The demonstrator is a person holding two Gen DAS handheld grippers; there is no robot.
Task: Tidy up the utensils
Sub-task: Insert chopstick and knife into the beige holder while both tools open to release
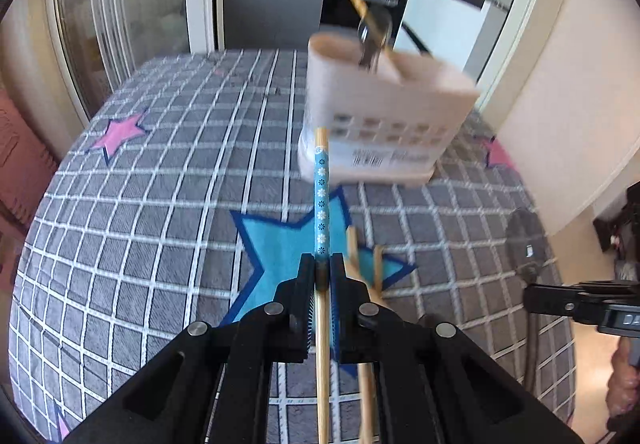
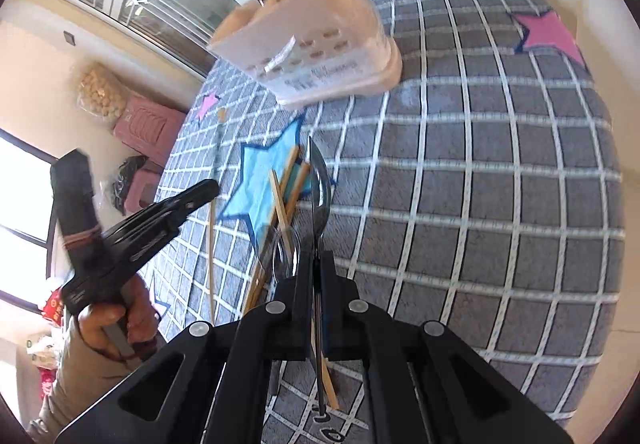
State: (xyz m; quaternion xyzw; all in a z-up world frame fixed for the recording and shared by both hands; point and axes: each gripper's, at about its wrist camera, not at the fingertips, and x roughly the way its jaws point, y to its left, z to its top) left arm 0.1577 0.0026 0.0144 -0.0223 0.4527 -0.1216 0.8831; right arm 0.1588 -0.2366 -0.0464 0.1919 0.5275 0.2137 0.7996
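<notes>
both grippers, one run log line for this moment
left gripper: shut on chopstick | right gripper: shut on spoon | caddy: upright

Little can be read. Ahead of the left claw (image 1: 322, 264), the holder (image 1: 384, 112) carries a white label (image 1: 384, 158) low on its side with a barcode and a printed line, both too blurred to make out. In the right wrist view the same label (image 2: 320, 74) shows rows of print, also unreadable. To the right of the left claw, the other claw's body (image 1: 624, 318) bears white letters that begin "DA", cut by the frame edge.
</notes>
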